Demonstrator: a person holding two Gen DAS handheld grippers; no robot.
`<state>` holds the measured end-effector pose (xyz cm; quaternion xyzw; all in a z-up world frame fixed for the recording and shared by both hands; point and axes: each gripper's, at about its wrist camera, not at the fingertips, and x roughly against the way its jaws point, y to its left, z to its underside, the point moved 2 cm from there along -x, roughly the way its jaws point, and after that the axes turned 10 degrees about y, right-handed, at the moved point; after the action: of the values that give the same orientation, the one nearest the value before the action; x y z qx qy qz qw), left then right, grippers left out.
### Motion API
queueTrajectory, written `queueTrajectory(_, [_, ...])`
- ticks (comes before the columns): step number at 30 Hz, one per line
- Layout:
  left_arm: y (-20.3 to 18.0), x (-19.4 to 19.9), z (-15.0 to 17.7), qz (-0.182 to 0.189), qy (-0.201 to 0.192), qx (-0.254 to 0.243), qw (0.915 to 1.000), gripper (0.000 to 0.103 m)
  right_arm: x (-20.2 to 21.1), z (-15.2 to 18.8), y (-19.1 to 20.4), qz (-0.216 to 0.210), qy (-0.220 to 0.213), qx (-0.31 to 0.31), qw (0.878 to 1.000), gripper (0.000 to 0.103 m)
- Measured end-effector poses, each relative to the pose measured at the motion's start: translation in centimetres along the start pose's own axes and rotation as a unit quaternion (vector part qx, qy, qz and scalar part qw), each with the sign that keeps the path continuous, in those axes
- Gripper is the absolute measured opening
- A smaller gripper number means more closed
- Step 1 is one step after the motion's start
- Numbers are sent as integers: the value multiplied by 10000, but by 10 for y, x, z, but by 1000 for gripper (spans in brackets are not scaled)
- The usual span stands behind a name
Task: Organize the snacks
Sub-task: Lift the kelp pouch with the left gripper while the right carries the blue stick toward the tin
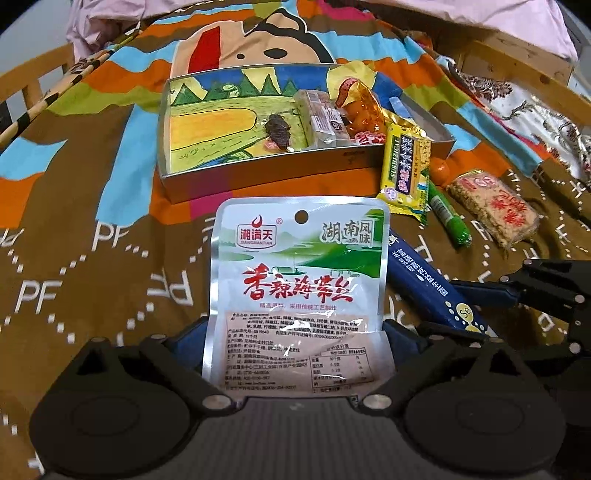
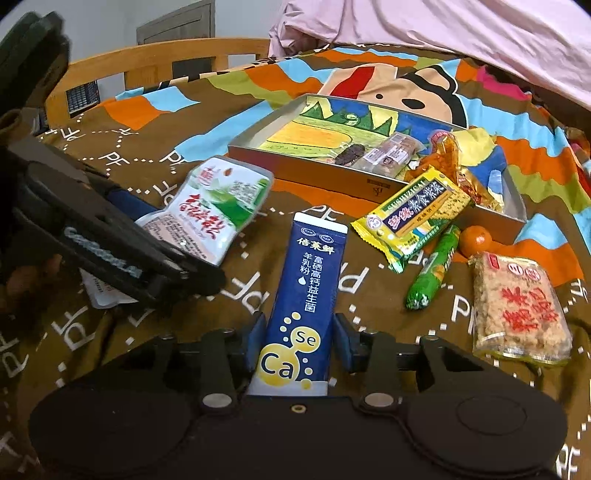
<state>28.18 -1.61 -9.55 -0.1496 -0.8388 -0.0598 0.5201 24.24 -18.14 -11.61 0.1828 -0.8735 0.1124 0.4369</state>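
Note:
My left gripper (image 1: 295, 343) is shut on a white seaweed snack pouch (image 1: 299, 280), held in front of the shallow painted box (image 1: 258, 173); the pouch also shows in the right wrist view (image 2: 210, 210). My right gripper (image 2: 299, 343) is closed around a blue milk-powder sachet (image 2: 303, 295) that lies on the cloth. The box (image 2: 325, 177) holds a dark dried snack (image 1: 277, 131), a wrapped bar (image 1: 321, 118) and an orange candy bag (image 1: 362, 110).
Loose on the patterned cloth right of the box: a yellow snack packet (image 2: 413, 214), a green sausage stick (image 2: 432, 269), a small orange (image 2: 474, 240), a rice-crisp block (image 2: 521, 306). Pink bedding (image 2: 443, 33) lies behind; a wooden rail (image 2: 147, 62) runs at left.

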Motion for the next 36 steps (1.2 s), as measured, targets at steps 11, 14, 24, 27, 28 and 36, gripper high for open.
queueTrajectory(11, [-2, 3, 23, 4, -81, 20, 10000, 98, -9, -4, -1, 89, 105, -17, 9999, 55])
queueTrajectory(14, [-1, 3, 25, 24, -146, 31, 9999, 98, -8, -2, -1, 38, 131, -148, 9998, 50])
queueTrajectory(24, [0, 15, 31, 51, -171, 188, 9997, 97, 9, 10, 35, 781, 53, 637, 9949, 36])
queueTrajectory(27, [1, 19, 31, 44, -227, 266, 9994, 97, 15, 13, 43, 964, -132, 942, 9908, 36])
queueTrajectory(28, [2, 21, 30, 29, -269, 288, 9992, 97, 17, 13, 46, 1020, -226, 1070, 9888, 36])
queueTrajectory(36, [10, 40, 23, -44, -732, 503, 9960, 97, 27, 14, 58, 1372, -664, 1704, 9735, 36])
